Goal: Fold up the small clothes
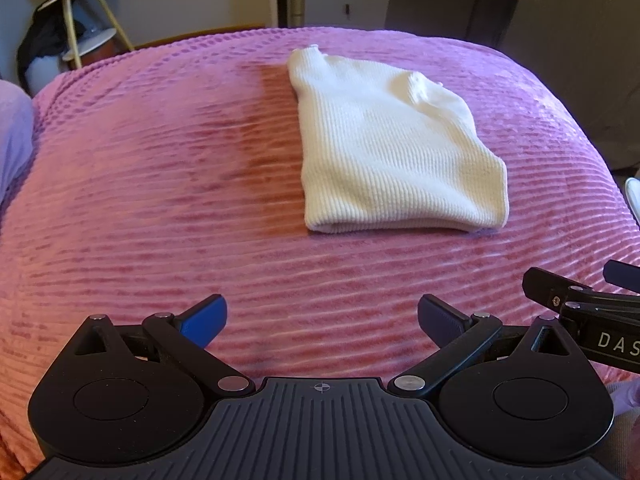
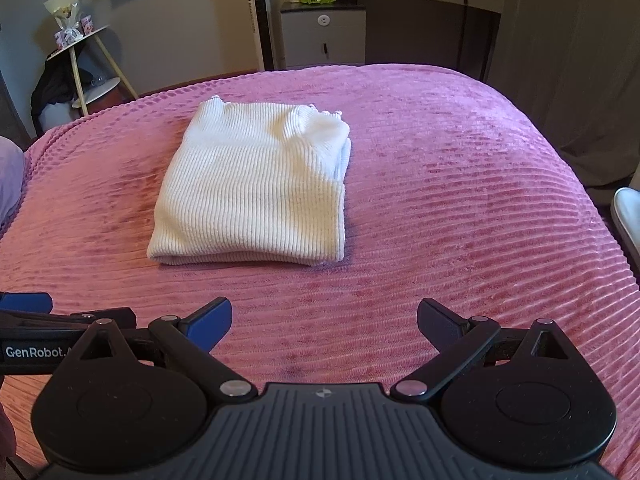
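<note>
Folded cream ribbed-knit garment (image 1: 394, 148) lay flat mid-way across pink ribbed plush bedspread (image 1: 160, 200), left gripper (image 1: 322, 320) and right gripper (image 2: 324, 322) both spread wide, empty, near edge, well apart from it

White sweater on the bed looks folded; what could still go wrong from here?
The sweater has a bunched far right corner with layers showing, so lifting it could undo the fold. The plush bedspread may get pinched along with it. Both open grippers, left and right, sit close together and might collide.
</note>
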Demonstrator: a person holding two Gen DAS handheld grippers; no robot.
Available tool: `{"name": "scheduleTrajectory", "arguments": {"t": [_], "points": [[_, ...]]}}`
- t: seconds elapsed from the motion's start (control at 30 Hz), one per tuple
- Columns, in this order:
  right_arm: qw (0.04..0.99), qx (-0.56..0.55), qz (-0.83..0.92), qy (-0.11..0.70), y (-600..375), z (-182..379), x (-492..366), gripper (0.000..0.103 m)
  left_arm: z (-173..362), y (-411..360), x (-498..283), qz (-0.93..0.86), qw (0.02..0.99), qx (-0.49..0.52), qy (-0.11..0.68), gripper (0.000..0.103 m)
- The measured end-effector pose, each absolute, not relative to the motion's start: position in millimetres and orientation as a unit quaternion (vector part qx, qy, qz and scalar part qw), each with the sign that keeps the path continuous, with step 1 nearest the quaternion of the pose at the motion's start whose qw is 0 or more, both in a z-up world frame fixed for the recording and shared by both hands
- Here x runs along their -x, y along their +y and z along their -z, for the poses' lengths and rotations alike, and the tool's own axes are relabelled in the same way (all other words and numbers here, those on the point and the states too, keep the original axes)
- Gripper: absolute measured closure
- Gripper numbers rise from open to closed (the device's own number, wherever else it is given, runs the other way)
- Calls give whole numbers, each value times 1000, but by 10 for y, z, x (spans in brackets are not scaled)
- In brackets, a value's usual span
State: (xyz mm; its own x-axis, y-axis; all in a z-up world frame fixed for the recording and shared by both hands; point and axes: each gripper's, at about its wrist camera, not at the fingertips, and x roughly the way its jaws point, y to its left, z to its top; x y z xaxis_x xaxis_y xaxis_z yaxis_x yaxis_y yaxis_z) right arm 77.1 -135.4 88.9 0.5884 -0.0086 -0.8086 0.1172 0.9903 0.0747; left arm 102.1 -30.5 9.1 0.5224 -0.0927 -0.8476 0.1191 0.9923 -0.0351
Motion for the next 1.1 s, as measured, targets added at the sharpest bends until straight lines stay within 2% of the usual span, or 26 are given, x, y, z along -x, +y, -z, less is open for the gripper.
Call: {"name": "scheduleTrajectory", "arguments": {"t": [1.1], "points": [[888,-65,42,453,-1444,-911,-739,4,-114,-361,-995,66,871,-15,487,0]]}}
